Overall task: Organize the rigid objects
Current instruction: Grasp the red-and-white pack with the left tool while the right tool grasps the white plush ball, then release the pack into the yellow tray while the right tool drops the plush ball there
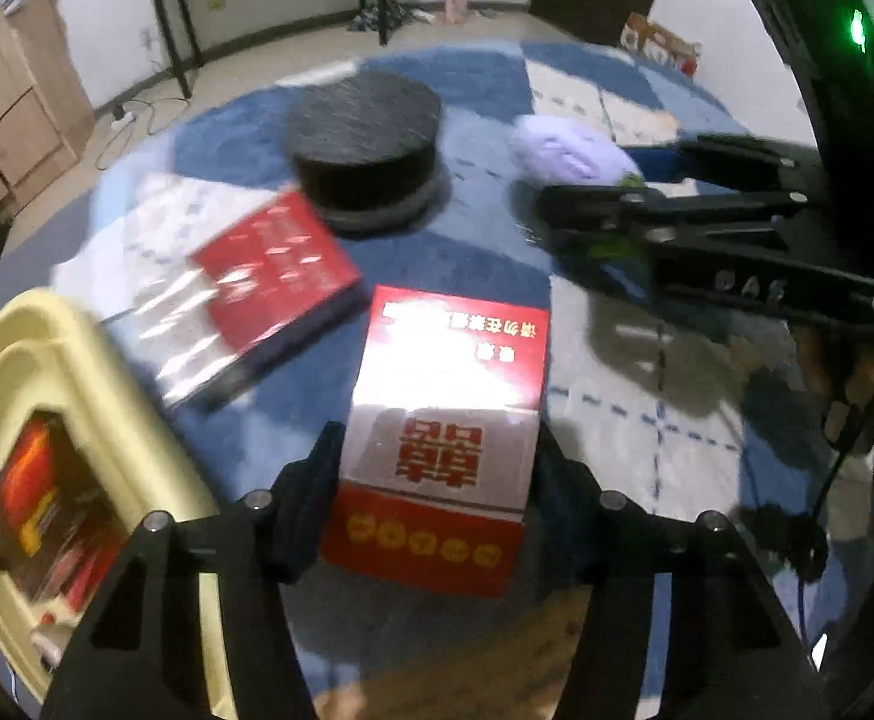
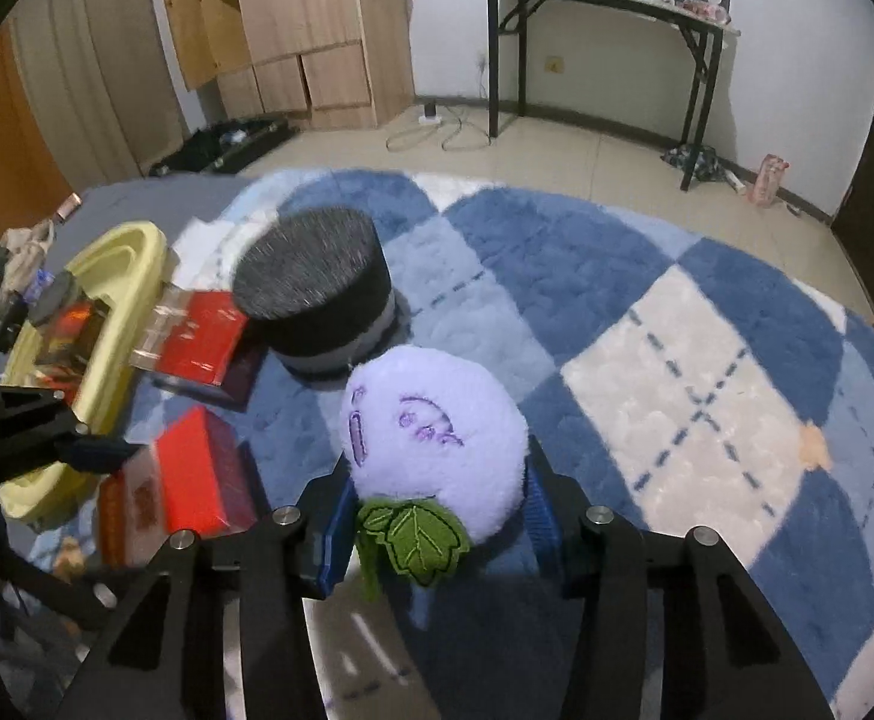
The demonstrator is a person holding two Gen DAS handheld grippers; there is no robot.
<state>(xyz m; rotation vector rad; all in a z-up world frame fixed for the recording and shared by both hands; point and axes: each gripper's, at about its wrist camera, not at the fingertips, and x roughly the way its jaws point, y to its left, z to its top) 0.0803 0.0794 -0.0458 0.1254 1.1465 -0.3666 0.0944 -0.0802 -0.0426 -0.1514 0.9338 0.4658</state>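
only the right wrist view shows the right gripper point(image 2: 437, 516) clamped on the purple plush point(image 2: 431, 444); at 9 o'clock, the left gripper point(image 2: 107, 456) grips the red box point(image 2: 197, 474).

the yellow tray point(image 1: 47, 348) is cut off at the left edge, its red contents blurred beyond reading.

Read on red-and-white box point(image 1: 437, 438), upside down to the left wrist camera: large red double-happiness character 囍 on the white band; beyond it, on the red end, white Chinese lettering, only 请勿在 legible, rest blurred. Left of that box, on red book point(image 1: 275, 276), white print too smeared to read. Right of box, embossed letters on black gripper point(image 1: 548, 204) body illegible.
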